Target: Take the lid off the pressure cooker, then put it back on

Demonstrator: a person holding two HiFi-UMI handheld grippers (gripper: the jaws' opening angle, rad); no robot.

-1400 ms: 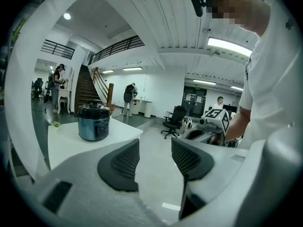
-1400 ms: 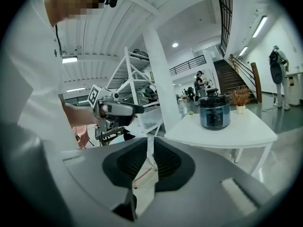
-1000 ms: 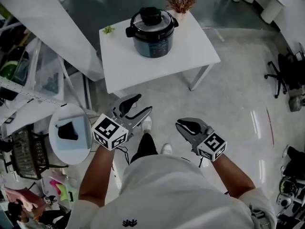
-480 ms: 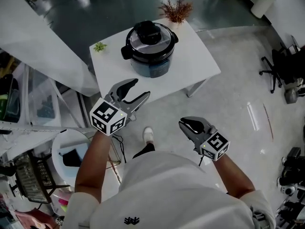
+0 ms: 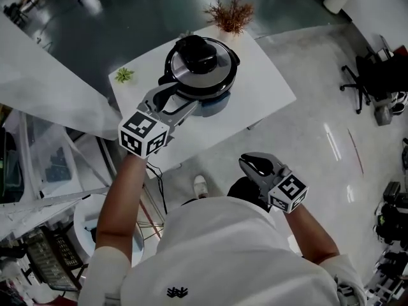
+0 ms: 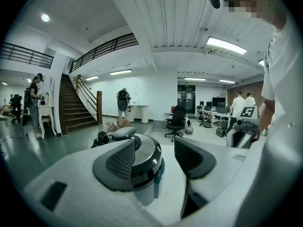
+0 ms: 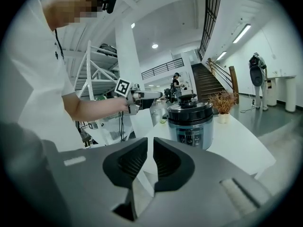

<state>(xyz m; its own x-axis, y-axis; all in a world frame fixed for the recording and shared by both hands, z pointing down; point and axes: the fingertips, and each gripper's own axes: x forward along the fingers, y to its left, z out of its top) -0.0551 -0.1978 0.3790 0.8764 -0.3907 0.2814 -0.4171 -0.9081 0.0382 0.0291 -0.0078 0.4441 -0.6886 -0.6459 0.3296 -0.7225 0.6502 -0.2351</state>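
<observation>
Pressure cooker (image 5: 213,102) stands upright toward the far side of the white counter (image 5: 264,75), long axis vertical. Its lid (image 5: 203,69) is seated on top with the black knob (image 5: 197,48) uppermost. The control panel (image 7: 190,138) faces the right claw (image 7: 150,162), and a black side lug (image 5: 167,77) points toward the left claw (image 5: 180,99). Left claw sits just beside the lid's near-left edge, jaws spread and opening, pads pressing on nothing. Right claw is held well short of the counter, jaws drawn almost together, empty. A dried plant (image 5: 229,13) stands at the far counter edge and a small green sprig (image 5: 124,75) at the left corner. A pale glossy floor (image 5: 319,145) lies below; the room holds a staircase (image 6: 71,110) and an office chair (image 6: 177,122).
</observation>
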